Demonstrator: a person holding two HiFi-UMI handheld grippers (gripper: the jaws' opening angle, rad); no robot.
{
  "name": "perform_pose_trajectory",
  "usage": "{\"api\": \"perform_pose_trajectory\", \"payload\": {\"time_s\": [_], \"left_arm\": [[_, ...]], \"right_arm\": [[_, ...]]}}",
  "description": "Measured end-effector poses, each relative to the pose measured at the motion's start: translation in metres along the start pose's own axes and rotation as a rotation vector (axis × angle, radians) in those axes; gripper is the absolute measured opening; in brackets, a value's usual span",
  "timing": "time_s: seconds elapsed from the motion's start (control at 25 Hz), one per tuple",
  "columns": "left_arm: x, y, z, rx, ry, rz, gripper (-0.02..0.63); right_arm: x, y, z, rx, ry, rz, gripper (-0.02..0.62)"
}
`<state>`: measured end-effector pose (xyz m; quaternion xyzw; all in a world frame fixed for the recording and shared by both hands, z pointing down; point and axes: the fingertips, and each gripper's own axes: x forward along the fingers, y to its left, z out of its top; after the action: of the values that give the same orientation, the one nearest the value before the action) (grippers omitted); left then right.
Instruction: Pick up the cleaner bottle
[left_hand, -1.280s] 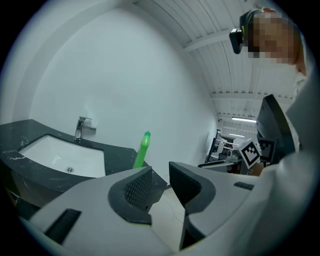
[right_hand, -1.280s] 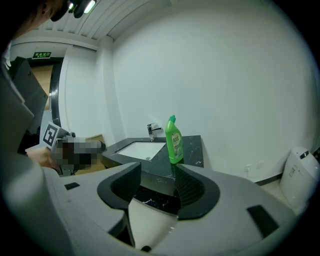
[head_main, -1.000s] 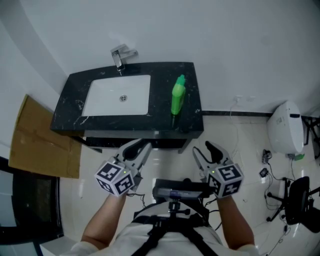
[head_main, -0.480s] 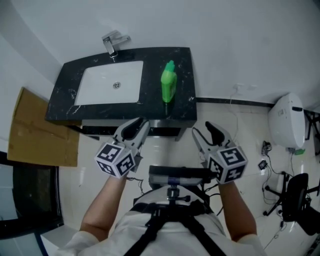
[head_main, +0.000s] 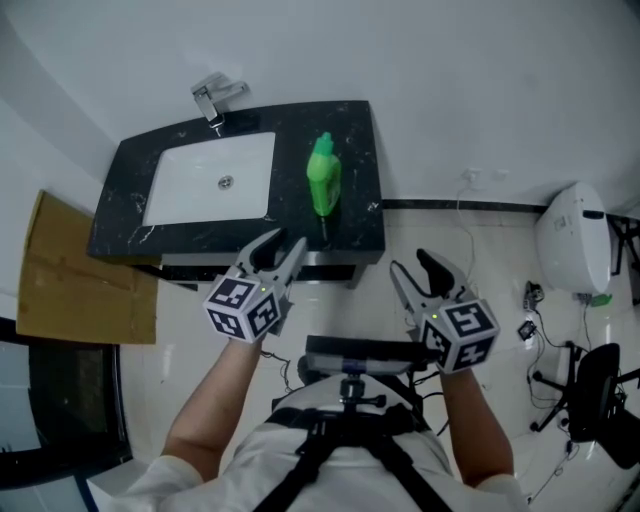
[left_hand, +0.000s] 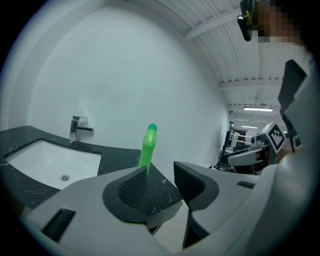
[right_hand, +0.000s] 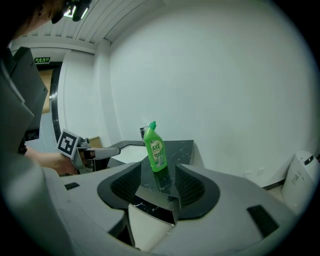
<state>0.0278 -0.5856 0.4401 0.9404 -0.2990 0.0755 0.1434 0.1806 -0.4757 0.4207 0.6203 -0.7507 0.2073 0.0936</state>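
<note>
Our left gripper (head_main: 280, 250), empty jaws just opening, hovers at seven o'clock from the upright cleaner bottle (head_main: 322, 180). Our right gripper (head_main: 415, 275) hovers at five o'clock, jaws apart and empty.

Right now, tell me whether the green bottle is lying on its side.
No, the green bottle stands upright on the black counter.

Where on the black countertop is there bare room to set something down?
Bare: the strip between the cleaner bottle and the right edge of the countertop, and the front corner before the bottle. Tight: between bottle and sink basin.
</note>
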Motion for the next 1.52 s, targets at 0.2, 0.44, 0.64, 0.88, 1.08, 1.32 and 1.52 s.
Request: {"api": "perform_pose_trajectory", "payload": {"time_s": [0.2, 0.44, 0.64, 0.88, 1.08, 1.32, 1.52], "left_arm": [[0.018, 0.003, -0.003, 0.017, 0.019, -0.002, 0.184], [0.021, -0.006, 0.0, -0.001, 0.006, -0.049, 0.199], [-0.031, -0.026, 0.014, -0.016, -0.062, -0.074, 0.199], [-0.068, -0.024, 0.023, -0.021, -0.085, -0.056, 0.12], [-0.083, -0.017, 0.028, -0.067, -0.094, -0.054, 0.017], [-0.086, -0.016, 0.027, -0.075, -0.091, -0.056, 0.001], [-0.076, -0.017, 0.032, -0.069, -0.089, -0.065, 0.002]], "right_arm": [[-0.001, -0.008, 0.001, 0.008, -0.003, -0.014, 0.21], [-0.002, -0.018, 0.002, 0.019, -0.004, -0.036, 0.21], [-0.002, -0.022, -0.001, 0.025, 0.005, -0.041, 0.21], [0.001, -0.012, -0.004, 0.016, 0.011, -0.023, 0.21], [-0.007, 0.002, 0.0, -0.032, -0.009, 0.002, 0.207], [-0.034, -0.007, 0.008, -0.107, -0.107, -0.042, 0.103], [-0.05, -0.021, 0.015, -0.105, -0.15, -0.105, 0.021]]}}
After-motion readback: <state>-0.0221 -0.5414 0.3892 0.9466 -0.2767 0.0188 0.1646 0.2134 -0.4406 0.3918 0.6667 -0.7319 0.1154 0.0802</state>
